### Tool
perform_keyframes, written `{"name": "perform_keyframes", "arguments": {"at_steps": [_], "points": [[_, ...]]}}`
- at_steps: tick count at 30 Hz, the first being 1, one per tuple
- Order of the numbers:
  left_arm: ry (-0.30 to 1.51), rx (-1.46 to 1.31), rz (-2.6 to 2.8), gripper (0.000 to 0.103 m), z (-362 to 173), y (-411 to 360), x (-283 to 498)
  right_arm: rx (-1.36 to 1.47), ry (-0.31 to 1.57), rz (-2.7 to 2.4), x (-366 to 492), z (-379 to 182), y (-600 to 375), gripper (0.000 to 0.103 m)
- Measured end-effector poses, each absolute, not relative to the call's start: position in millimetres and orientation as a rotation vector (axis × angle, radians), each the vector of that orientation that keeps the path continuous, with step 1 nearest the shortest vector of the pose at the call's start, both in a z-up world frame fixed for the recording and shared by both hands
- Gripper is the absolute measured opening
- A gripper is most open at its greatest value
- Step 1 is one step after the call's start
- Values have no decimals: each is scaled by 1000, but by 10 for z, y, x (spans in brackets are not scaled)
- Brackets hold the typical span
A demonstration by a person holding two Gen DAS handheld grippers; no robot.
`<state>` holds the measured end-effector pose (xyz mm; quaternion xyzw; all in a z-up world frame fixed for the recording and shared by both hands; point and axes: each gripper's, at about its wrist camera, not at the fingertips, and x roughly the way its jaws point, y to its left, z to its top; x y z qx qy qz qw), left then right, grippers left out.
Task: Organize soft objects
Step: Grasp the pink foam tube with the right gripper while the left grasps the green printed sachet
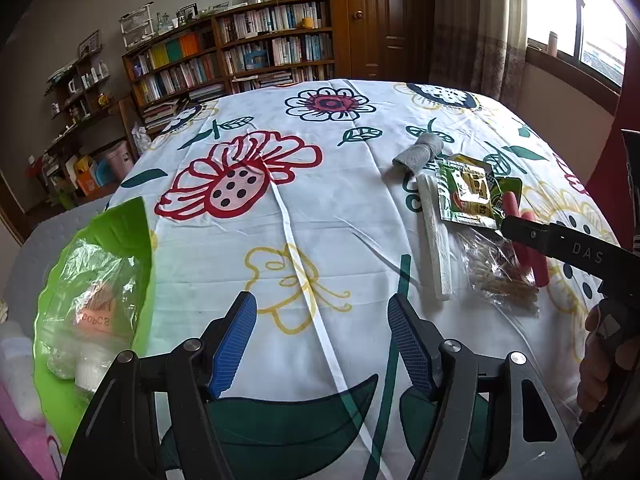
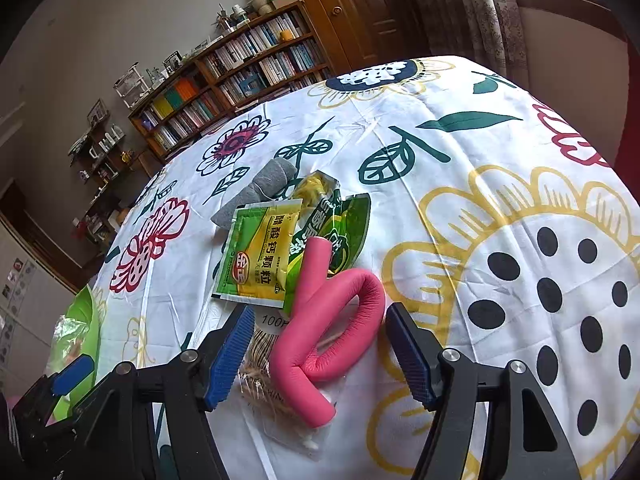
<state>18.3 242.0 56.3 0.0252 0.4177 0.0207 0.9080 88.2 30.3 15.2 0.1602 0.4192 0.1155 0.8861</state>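
- 2 green sachets [image 2: 256,256], overlapping
- 1 pink foam tube [image 2: 320,328]
- 1 grey roll [image 2: 260,192]
- 1 white strip [image 1: 436,240]
- 1 cotton-swab bag [image 1: 500,272]
- 1 green bowl [image 1: 132,224]

"DAS" on right gripper [image 1: 568,246], "100P" on swab bag [image 2: 272,322]

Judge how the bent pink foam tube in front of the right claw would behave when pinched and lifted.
The pink foam tube looks soft and probably light: its surface wrinkles at the bend, so it would likely squash. It holds a loop, so it may keep that shape. Lying across the clear bag, it could drag it.
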Motion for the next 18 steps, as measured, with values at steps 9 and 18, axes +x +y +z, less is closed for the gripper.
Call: {"name": "perform_keyframes", "arguments": {"at_steps": [9,18], "points": [[864,78,22,69,565,2261,355,300,862,226,847,167,188,55],[868,73,-65,69,603,1965,655,316,815,200,689,271,-95,55]]}}
